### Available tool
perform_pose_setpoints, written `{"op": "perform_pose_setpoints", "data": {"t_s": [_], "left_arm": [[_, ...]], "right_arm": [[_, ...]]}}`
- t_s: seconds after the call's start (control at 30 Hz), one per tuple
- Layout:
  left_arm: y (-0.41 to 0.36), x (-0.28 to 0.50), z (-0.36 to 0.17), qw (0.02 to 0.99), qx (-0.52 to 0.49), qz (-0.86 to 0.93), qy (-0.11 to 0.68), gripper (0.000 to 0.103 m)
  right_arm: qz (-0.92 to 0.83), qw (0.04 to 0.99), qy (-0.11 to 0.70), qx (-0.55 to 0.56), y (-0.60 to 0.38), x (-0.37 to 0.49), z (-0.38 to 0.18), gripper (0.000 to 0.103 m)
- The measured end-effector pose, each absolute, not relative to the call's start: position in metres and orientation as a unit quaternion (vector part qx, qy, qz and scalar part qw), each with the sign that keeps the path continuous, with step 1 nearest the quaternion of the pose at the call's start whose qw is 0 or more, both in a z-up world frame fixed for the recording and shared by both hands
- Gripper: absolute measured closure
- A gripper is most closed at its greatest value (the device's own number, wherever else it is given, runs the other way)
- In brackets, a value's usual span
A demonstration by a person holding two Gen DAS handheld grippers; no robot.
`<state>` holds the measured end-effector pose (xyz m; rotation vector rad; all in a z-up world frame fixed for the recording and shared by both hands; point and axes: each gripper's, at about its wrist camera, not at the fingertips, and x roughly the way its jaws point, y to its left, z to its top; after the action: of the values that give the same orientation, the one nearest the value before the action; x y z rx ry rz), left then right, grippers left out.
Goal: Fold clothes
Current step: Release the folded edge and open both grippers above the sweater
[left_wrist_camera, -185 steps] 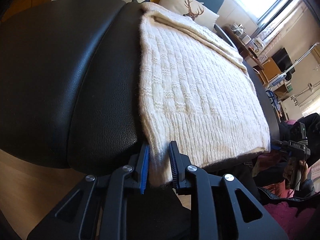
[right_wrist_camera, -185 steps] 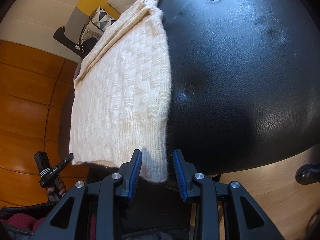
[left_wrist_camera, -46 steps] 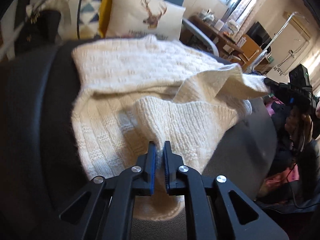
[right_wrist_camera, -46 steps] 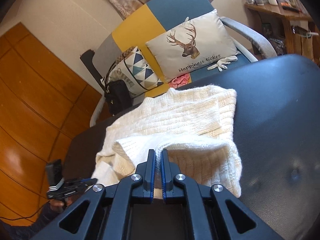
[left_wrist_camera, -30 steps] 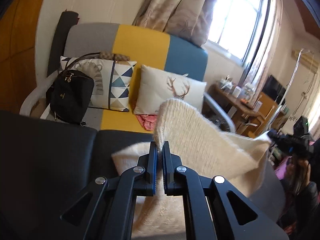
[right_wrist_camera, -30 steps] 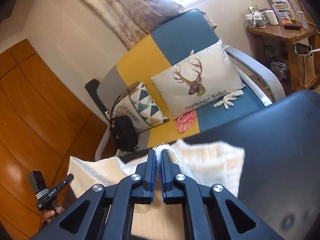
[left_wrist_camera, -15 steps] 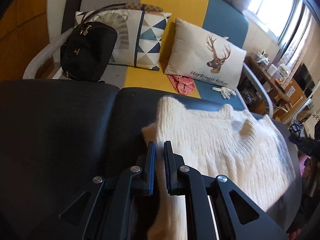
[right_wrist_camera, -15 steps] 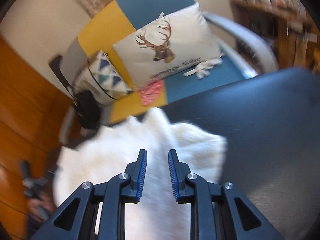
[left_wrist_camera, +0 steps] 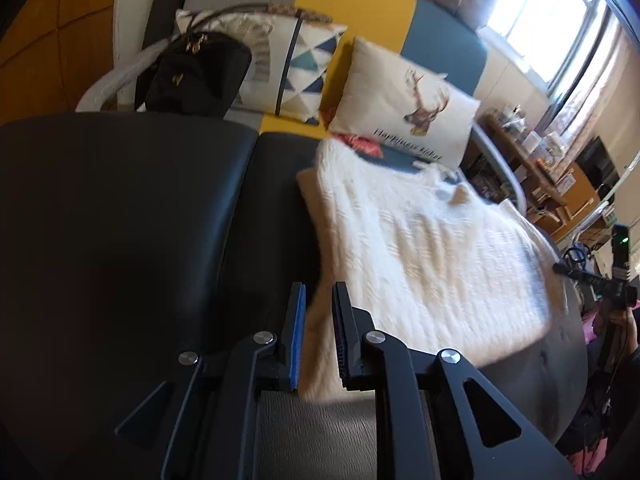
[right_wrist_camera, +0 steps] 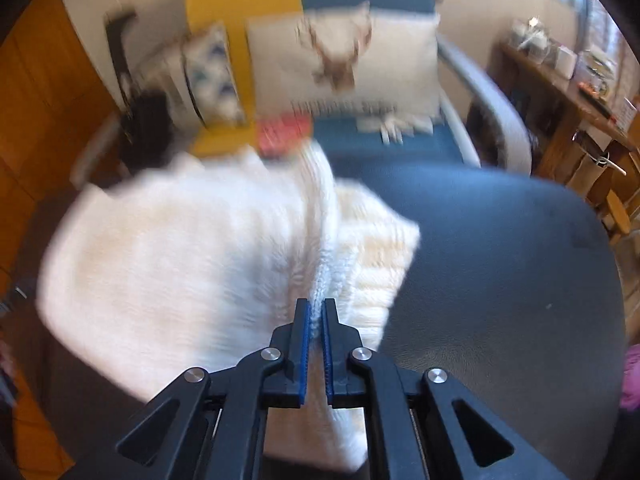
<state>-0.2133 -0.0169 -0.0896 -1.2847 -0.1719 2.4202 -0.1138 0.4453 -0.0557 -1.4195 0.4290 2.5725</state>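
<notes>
Lying doubled over on the black leather seat point(left_wrist_camera: 120, 220), the cream knit sweater point(left_wrist_camera: 420, 256) reaches its far edge, just before the deer cushion point(left_wrist_camera: 404, 108). My right gripper point(right_wrist_camera: 315, 312) pinches a raised ridge of the knit; my left gripper point(left_wrist_camera: 319, 300) stands parted, sweater edge loose between its pads.

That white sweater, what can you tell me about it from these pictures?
The white sweater is a cream, fuzzy, chunky rib knit, folded over itself into a rough rectangle on the black padded surface. Its near left edge lies between the left gripper's open jaws. The right gripper is shut on a raised ridge along its right side. Motion blur hides finer detail.
</notes>
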Motion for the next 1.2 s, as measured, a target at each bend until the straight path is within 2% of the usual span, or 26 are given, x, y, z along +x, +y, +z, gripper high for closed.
{"op": "perform_pose_setpoints", "data": {"t_s": [0.13,0.23,0.27,0.3,0.5,0.67,0.9,1.07,1.1,1.13,1.17,1.2], "left_arm": [[-0.022,-0.215,-0.096,0.189,-0.467,0.861,-0.066,0.077],[-0.027,-0.217,-0.098,0.185,-0.468,0.861,-0.072,0.077],[-0.029,-0.22,-0.096,0.184,-0.463,0.863,-0.077,0.077],[-0.029,-0.225,-0.094,0.184,-0.461,0.865,-0.076,0.077],[-0.019,-0.266,-0.083,0.198,-0.454,0.867,-0.06,0.074],[0.016,-0.294,-0.086,0.242,-0.453,0.858,-0.026,0.069],[0.045,-0.318,-0.113,0.292,-0.493,0.82,0.007,0.068],[0.052,-0.321,-0.125,0.283,-0.509,0.813,0.014,0.068],[0.053,-0.319,-0.125,0.28,-0.505,0.816,0.016,0.071],[0.054,-0.316,-0.124,0.276,-0.499,0.821,0.018,0.081],[0.055,-0.314,-0.122,0.272,-0.493,0.826,0.02,0.096],[0.056,-0.311,-0.121,0.269,-0.487,0.831,0.022,0.096]], "right_arm": [[0.824,0.125,0.145,-0.533,0.46,-0.108,-0.1,0.099],[0.817,0.114,0.203,-0.527,0.47,-0.101,-0.121,0.094],[0.821,0.116,0.217,-0.516,0.473,-0.097,-0.116,0.09],[0.828,0.12,0.221,-0.501,0.475,-0.094,-0.109,0.081],[0.864,0.084,0.182,-0.462,0.462,-0.108,-0.074,0.081],[0.862,0.064,0.158,-0.477,0.448,-0.142,-0.079,0.081],[0.859,0.048,0.141,-0.489,0.441,-0.166,-0.09,0.081],[0.857,0.06,0.14,-0.492,0.449,-0.167,-0.095,0.081],[0.857,0.063,0.143,-0.491,0.453,-0.166,-0.096,0.081],[0.857,0.066,0.146,-0.49,0.456,-0.165,-0.096,0.081],[0.856,0.072,0.148,-0.49,0.46,-0.165,-0.097,0.081],[0.856,0.081,0.147,-0.489,0.464,-0.166,-0.097,0.084]]}}
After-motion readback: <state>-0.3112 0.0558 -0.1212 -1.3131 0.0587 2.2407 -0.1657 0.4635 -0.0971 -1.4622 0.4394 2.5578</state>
